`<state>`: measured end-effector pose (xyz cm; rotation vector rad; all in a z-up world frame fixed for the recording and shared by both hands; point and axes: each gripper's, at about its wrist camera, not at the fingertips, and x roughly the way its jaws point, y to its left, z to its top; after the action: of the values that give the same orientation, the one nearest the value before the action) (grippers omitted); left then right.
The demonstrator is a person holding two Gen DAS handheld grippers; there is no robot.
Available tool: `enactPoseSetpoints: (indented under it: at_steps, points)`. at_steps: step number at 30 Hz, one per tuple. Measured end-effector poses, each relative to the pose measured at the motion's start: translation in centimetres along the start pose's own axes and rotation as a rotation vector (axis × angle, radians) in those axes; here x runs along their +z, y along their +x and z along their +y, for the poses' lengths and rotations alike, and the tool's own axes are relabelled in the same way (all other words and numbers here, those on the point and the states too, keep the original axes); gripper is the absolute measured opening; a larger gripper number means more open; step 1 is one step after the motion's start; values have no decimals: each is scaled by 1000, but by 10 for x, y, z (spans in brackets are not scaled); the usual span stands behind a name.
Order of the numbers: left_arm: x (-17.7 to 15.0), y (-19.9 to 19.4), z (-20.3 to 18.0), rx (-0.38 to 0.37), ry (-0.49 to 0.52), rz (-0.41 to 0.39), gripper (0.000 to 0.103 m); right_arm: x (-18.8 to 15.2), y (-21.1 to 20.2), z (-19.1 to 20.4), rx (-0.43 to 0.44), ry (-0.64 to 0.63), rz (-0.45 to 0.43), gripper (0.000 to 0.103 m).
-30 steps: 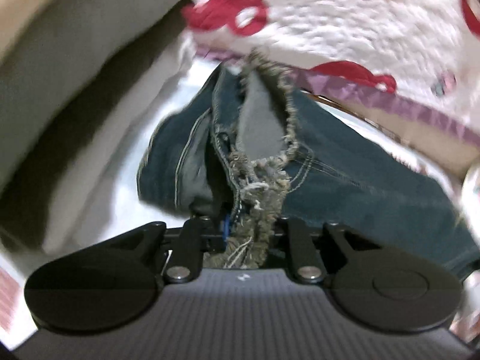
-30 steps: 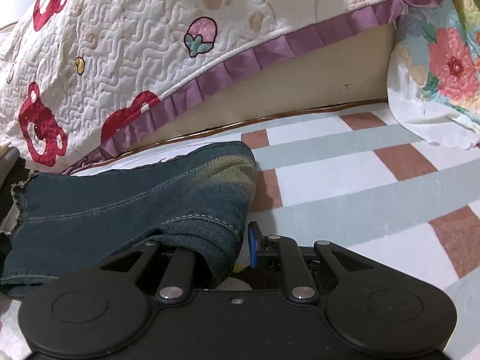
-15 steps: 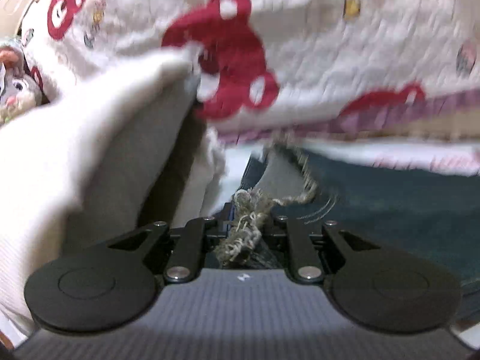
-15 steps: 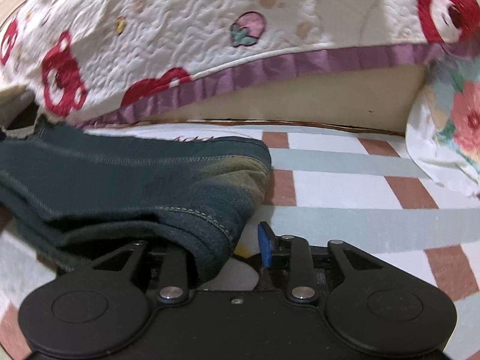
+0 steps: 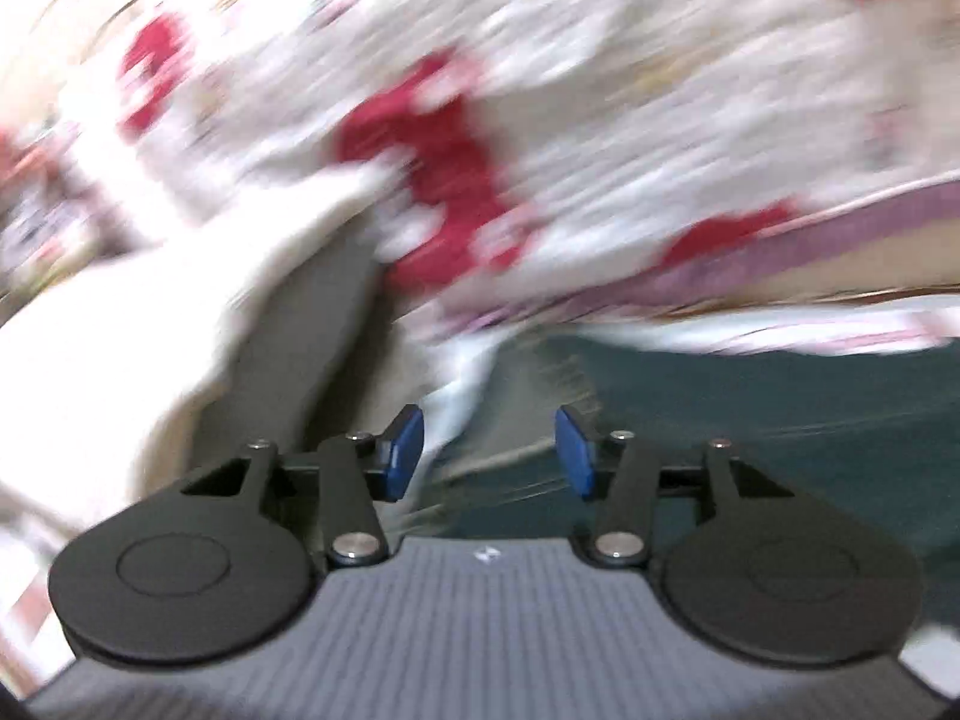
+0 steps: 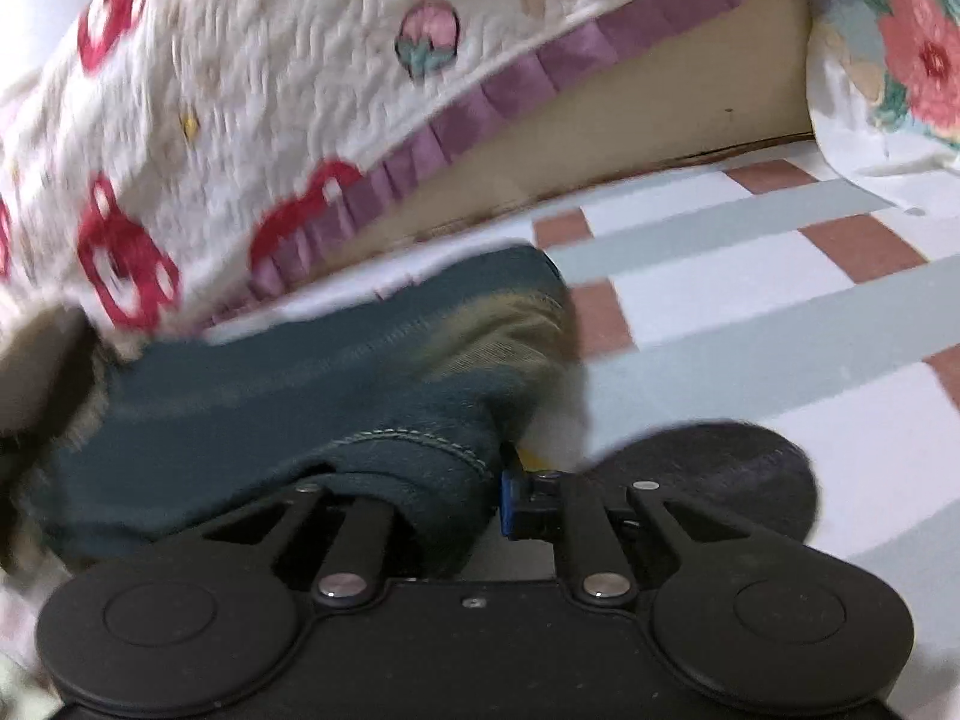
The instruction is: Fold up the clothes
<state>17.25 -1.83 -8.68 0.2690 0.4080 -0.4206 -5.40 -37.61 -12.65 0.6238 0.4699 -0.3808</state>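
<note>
Dark blue jeans (image 6: 312, 384) lie folded on the checked bed sheet (image 6: 750, 312); their faded end points right. My right gripper (image 6: 456, 498) is shut on a thick fold of the jeans; only its right blue pad (image 6: 509, 501) shows. In the blurred left wrist view the jeans (image 5: 750, 420) lie ahead and to the right. My left gripper (image 5: 487, 450) is open and empty, its blue pads (image 5: 403, 450) wide apart just above the jeans' frayed edge.
A white quilt with red bears and a purple frill (image 6: 252, 120) hangs behind the jeans, also in the left wrist view (image 5: 480, 138). A floral pillow (image 6: 894, 54) lies at the far right. White and grey cloth (image 5: 180, 348) is piled at the left.
My left gripper has opened and let go of the jeans' frayed hem, which has dropped onto the pile. My right gripper keeps its hold and has tilted.
</note>
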Motion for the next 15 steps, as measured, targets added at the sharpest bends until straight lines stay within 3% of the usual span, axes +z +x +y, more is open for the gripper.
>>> enactPoseSetpoints:
  at_steps: [2,5,9,12,15]
  points:
    - [-1,-14,-26,-141,87,-27,60,17,-5,4,54,64,-23,15]
    - [-8,-18,-65,-356,174,5,62,46,-8,24,108,59,-44,14]
    - [-15,-8,-97,-457,202,58,67,73,-11,56,151,-37,-72,14]
    - [-19,27,-95,-566,68,213,65,78,-12,73,164,-110,-86,13]
    - [-24,46,-91,-676,-57,320,64,72,-20,74,215,-99,-122,12]
